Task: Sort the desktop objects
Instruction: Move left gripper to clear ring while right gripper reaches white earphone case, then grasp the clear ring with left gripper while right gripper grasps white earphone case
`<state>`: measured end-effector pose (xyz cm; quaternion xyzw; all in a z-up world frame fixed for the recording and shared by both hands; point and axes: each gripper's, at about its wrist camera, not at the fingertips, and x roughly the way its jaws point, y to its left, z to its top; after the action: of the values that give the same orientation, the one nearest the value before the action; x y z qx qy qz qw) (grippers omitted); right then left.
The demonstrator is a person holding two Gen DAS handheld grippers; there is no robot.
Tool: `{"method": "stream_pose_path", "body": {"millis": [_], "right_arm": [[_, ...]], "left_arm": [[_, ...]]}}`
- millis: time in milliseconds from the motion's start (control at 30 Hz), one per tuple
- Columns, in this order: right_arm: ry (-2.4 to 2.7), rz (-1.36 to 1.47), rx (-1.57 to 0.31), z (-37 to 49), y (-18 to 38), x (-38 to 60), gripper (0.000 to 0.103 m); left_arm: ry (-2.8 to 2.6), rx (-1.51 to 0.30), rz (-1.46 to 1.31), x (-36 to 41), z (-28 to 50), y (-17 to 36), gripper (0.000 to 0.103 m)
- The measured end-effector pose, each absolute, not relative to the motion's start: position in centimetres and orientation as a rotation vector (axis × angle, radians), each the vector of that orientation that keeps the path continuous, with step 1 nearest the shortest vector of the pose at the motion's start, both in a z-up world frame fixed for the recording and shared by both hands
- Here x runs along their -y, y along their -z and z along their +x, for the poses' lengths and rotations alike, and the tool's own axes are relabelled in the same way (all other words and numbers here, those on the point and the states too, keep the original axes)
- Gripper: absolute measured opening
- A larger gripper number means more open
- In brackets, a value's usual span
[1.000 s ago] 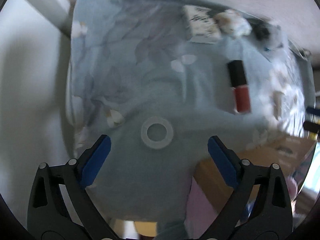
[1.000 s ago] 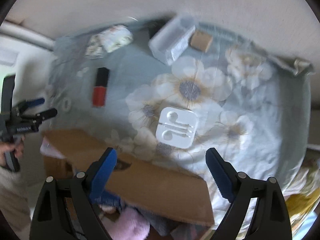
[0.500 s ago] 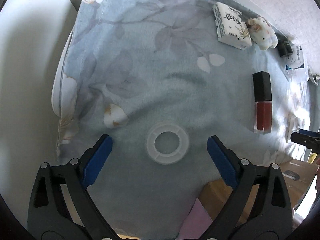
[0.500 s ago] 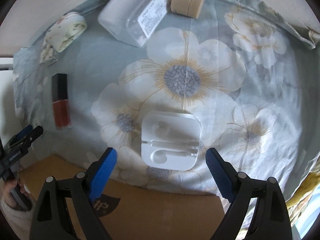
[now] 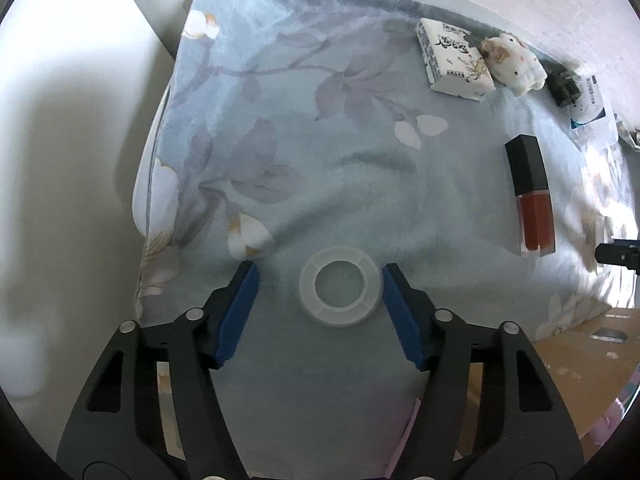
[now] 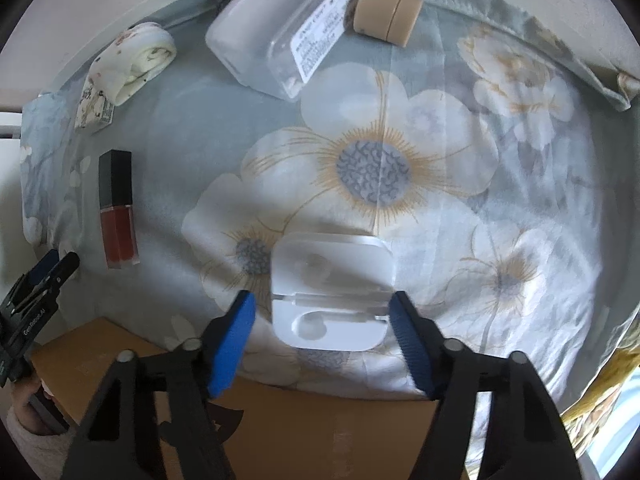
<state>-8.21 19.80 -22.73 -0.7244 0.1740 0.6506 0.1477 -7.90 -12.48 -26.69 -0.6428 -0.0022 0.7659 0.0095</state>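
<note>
A clear plastic ring (image 5: 340,286) lies on the flowered cloth (image 5: 320,152). My left gripper (image 5: 320,280) is open with its blue pads on either side of the ring, the right pad close to it, the left pad apart. A white earphone case (image 6: 332,292) lies on the cloth in the right wrist view. My right gripper (image 6: 324,304) is open and straddles the case, both pads just apart from its sides. A red lip gloss with a black cap (image 5: 530,196) lies to the right of the ring; it also shows in the right wrist view (image 6: 116,208).
At the back lie a tissue pack (image 5: 454,60), a small plush toy (image 5: 514,64), a black adapter (image 5: 564,84), a clear plastic box (image 6: 280,28) and a tan cylinder (image 6: 386,14). A cardboard box (image 6: 304,428) stands at the cloth's near edge.
Both grippers have moved forward and lower, and their jaws have narrowed. The left now straddles the ring and the right now straddles the earphone case.
</note>
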Motion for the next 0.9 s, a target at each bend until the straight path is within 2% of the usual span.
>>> {"method": "stream_pose_path", "body": {"millis": [67, 200, 433, 733, 900], "right_arm": [[-1.880, -2.077, -0.519, -7.9, 22.7, -19.8, 0.057], [-1.895, -2.070, -0.545, -7.3, 22.5, -19.6, 0.056], [-1.920, -2.064, -0.584, -5.8, 22.2, -19.2, 0.056], [-1.975, -2.045, -0.559, -4.3, 20.8, -18.3, 0.056], [-1.988, -2.061, -0.540, -3.3, 20.4, -17.8, 0.056]], "left_arm": [[-2.394, -0.001, -1.999, 12.5, -7.6, 26.7, 0.058], [-2.369, -0.015, -1.996, 12.6, -7.0, 26.6, 0.040], [-2.349, 0.054, -1.978, 13.6, -5.8, 26.6, 0.040], [-2.351, 0.033, -1.947, 13.9, -4.1, 25.7, 0.040], [-2.318, 0.151, -1.966, 15.3, -3.3, 26.0, 0.040]]}}
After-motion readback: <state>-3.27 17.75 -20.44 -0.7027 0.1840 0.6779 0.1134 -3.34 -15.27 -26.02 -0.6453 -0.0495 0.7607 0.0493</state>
